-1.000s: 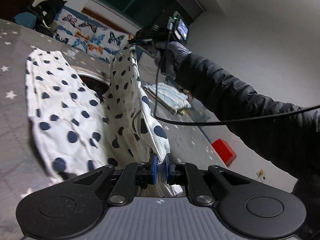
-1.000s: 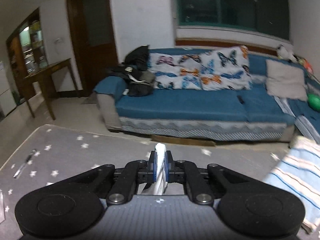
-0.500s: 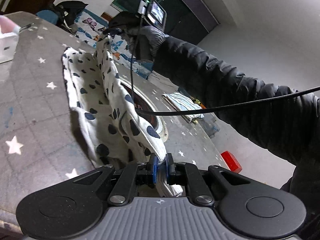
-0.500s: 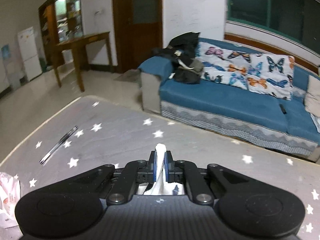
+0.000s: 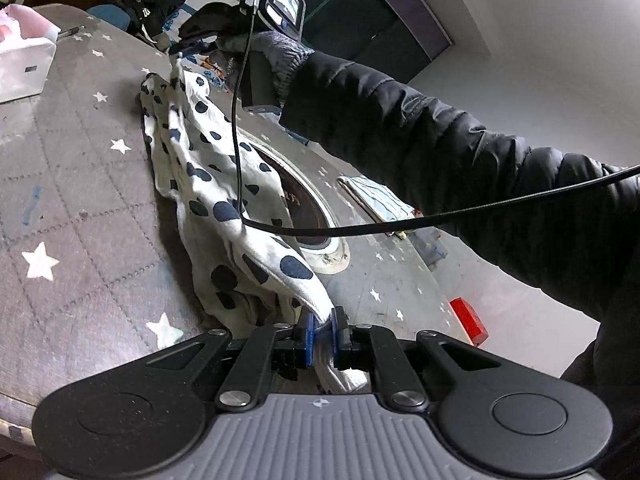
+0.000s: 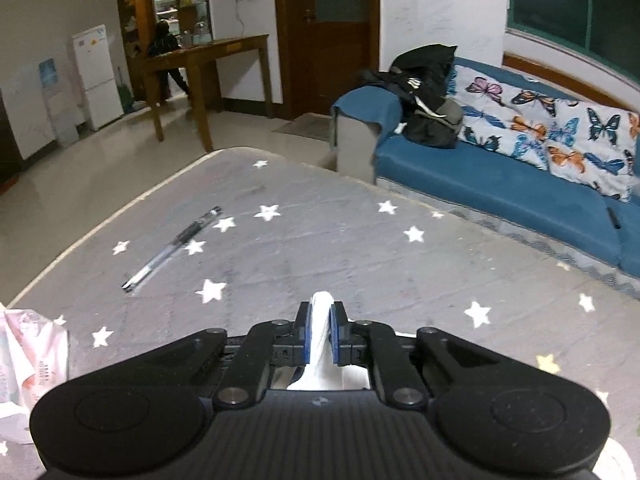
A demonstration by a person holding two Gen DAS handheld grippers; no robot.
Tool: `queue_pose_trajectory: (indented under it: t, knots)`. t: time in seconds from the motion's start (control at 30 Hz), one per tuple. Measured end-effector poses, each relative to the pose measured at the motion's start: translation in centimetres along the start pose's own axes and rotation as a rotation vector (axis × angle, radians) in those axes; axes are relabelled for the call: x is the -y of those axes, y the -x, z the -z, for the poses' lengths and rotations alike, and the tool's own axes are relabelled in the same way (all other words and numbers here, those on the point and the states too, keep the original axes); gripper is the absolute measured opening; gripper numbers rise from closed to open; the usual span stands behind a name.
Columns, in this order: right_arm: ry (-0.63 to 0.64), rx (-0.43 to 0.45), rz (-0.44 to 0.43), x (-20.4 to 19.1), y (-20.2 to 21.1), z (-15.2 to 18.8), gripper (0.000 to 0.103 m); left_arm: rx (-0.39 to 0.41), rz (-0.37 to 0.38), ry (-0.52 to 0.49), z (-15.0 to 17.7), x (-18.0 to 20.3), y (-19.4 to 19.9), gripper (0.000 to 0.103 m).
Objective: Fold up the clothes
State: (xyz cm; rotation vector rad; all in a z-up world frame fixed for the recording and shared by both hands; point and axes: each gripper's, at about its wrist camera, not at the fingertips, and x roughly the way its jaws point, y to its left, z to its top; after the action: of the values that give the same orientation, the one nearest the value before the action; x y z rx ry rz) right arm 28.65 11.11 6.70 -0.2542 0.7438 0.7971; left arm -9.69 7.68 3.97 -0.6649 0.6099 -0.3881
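A white garment with dark blue dots (image 5: 208,184) hangs stretched between my two grippers over a grey star-print table cover (image 5: 68,184). My left gripper (image 5: 322,330) is shut on its near corner. My right gripper (image 5: 180,46) shows at the far end in the left wrist view, pinching the far corner. In the right wrist view my right gripper (image 6: 320,330) is shut on a white fold of the garment (image 6: 320,320), low above the cover (image 6: 360,248). Most of the garment is hidden there.
A pen (image 6: 172,250) lies on the cover to the left. A pink-white tissue pack (image 6: 28,356) sits at the left edge, also seen far left in the left wrist view (image 5: 24,56). A folded striped cloth (image 5: 376,200) lies further right. A blue sofa (image 6: 500,184) stands behind the table.
Both grippers have carried the garment leftward across the table and lower. The garment has collapsed from a spread sheet into a narrow folded band. The pen and tissue pack have come into view.
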Motion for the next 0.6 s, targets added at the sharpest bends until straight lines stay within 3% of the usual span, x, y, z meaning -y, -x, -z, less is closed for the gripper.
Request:
queue_pose_trajectory:
  t: [0.27, 0.6]
  knots:
    - [0.012, 0.005, -0.037, 0.4, 1.5, 0.0, 0.014, -0.007, -0.013, 0.0, 0.1, 0.1, -0.3, 0.01]
    - [0.078, -0.016, -0.018, 1.9, 6.1, 0.7, 0.03, -0.01, -0.051, 0.009, 0.2, 0.4, -0.5, 0.014]
